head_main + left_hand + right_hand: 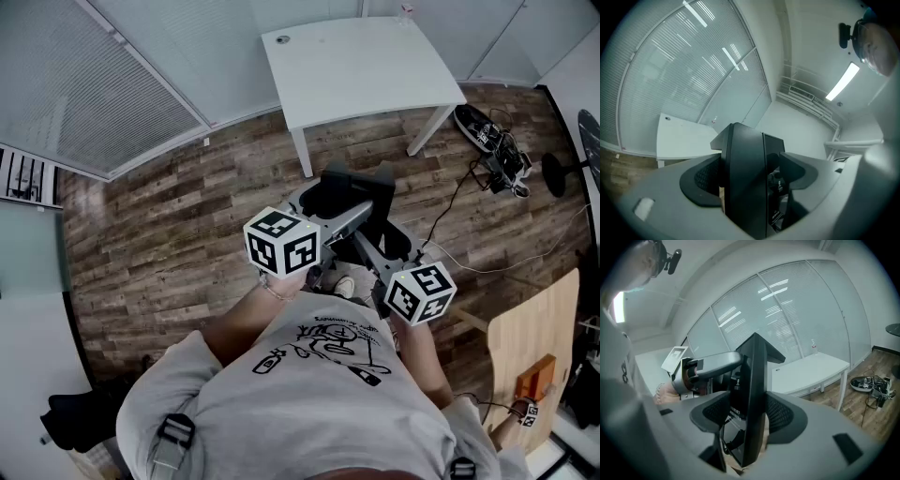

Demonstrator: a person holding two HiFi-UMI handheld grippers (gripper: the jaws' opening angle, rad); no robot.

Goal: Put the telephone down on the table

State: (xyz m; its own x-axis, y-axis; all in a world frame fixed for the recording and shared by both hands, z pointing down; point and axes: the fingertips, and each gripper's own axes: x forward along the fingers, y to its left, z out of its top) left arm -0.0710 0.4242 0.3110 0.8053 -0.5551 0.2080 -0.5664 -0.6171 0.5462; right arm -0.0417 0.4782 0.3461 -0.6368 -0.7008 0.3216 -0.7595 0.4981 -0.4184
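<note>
Wood-plank floor [159, 234] and a glazed wall with closed blinds [84, 75] bound the room. A white table [356, 61] stands against that wall, with a small bottle [813, 347] at its far edge. Telephone [354, 192]: black, matt and angular, with a slab-like body seen edge-on in both gripper views. It is held in the air over the floor, in front of the person's chest and well short of the table. Left gripper [749, 176] is clamped across its thick side. Right gripper [749, 414] is clenched on its thin edge between mesh-textured pads [785, 414]. Open floor lies between telephone and table. Cables [492, 155] clutter the floor to the right, near a light wooden tabletop [534, 342].
</note>
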